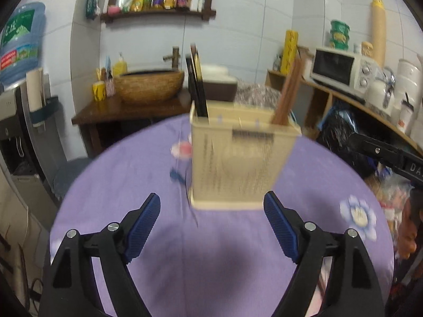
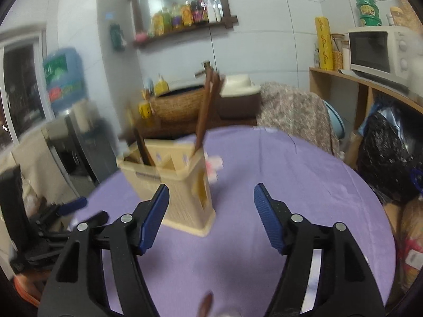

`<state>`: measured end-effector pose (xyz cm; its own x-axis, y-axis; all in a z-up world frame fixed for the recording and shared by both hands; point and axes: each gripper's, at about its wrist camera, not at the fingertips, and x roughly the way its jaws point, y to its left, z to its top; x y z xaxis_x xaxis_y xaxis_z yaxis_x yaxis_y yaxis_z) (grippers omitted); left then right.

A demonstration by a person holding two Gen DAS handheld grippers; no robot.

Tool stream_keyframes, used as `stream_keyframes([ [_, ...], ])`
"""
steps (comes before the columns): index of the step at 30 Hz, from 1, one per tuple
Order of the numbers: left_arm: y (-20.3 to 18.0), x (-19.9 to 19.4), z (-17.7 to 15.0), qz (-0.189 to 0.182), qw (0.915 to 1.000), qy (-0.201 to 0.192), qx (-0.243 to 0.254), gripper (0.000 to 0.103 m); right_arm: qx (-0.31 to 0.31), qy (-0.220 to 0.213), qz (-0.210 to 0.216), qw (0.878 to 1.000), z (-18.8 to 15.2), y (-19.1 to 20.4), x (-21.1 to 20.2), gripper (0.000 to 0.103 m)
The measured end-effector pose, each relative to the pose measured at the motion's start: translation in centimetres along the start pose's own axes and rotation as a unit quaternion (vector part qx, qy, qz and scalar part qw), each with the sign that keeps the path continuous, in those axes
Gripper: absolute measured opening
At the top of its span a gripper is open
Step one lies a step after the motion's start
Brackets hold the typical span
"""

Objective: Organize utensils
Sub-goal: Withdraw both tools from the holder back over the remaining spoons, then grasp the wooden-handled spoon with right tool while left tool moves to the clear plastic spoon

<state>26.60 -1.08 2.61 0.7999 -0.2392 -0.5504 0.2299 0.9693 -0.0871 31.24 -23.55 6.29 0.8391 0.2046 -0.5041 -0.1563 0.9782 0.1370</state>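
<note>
A cream, square-sided plastic utensil holder (image 1: 239,158) with slotted walls and inner dividers stands near the middle of the round tabletop (image 1: 148,174), which is covered in a soft lilac cloth printed with pale flowers. Reddish-brown wooden chopsticks (image 1: 289,89) lean out of one corner compartment, and dark, flat-handled utensils (image 1: 197,84) stand upright in another. Most of the sorting looks done. Near the tabletop's closer edge, in the right wrist view, a blurred brown utensil tip (image 2: 206,303) shows, probably still to be put away; what it is I cannot tell. The left tool (image 1: 211,227) hangs released just short of the holder, its ribbed blue pads spread wide with nothing between them. The right tool (image 2: 211,216) is likewise released and empty beside the holder.
</note>
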Motion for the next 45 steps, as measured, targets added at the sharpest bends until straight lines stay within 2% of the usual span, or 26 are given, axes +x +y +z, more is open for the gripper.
stream_keyframes([
  [4,-0.6,-0.9,-5.2,0.011,0.9988,0.046,0.008,0.08,-0.005,0.044,-0.034,0.998,-5.2,-1.4,-1.4,0.067],
  [7,-1.5,-1.6,-8.1,0.019,0.9978,0.063,0.007,0.08,0.035,0.072,-0.051,0.996,-9.0,-3.0,-2.5,0.067],
  [11,-2.5,-2.2,-9.9,-0.007,0.9965,0.082,-0.014,0.073,0.063,0.1,-0.072,0.99,-12.8,-3.8,-3.1,0.067],
  [15,-4.5,-2.5,-10.5,-0.042,0.9944,0.097,0.006,0.063,0.075,0.115,-0.067,0.988,-14.8,-4.0,-3.3,0.067],
  [22,-8.7,-2.3,-11.0,-0.104,0.9864,0.116,0.051,0.053,0.089,0.107,-0.067,0.988,-15.1,-4.3,-3.9,0.067],
  [25,-10.4,-1.9,-11.4,-0.116,0.9821,0.128,0.075,0.047,0.092,0.104,-0.066,0.988,-15.0,-4.5,-4.3,0.067],
  [28,-11.5,-1.3,-11.9,-0.124,0.9781,0.141,0.089,0.046,0.095,0.105,-0.061,0.988,-15.1,-4.6,-4.4,0.067],
  [34,-12.4,-0.2,-12.4,-0.125,0.9747,0.159,0.095,0.032,0.094,0.105,-0.054,0.989,-15.1,-4.4,-4.7,0.067],
  [38,-12.9,0.1,-12.6,-0.116,0.975,0.161,0.099,0.027,0.093,0.104,-0.052,0.989,-15.0,-4.2,-4.7,0.067],
  [40,-12.9,0.2,-12.5,-0.115,0.9757,0.162,0.093,0.015,0.093,0.104,-0.05,0.989,-15.0,-4.1,-4.7,0.067],
  [45,-12.9,0.1,-12.5,-0.127,0.9747,0.162,0.087,0.009,0.092,0.104,-0.05,0.989,-14.9,-4.0,-4.6,0.067],
])
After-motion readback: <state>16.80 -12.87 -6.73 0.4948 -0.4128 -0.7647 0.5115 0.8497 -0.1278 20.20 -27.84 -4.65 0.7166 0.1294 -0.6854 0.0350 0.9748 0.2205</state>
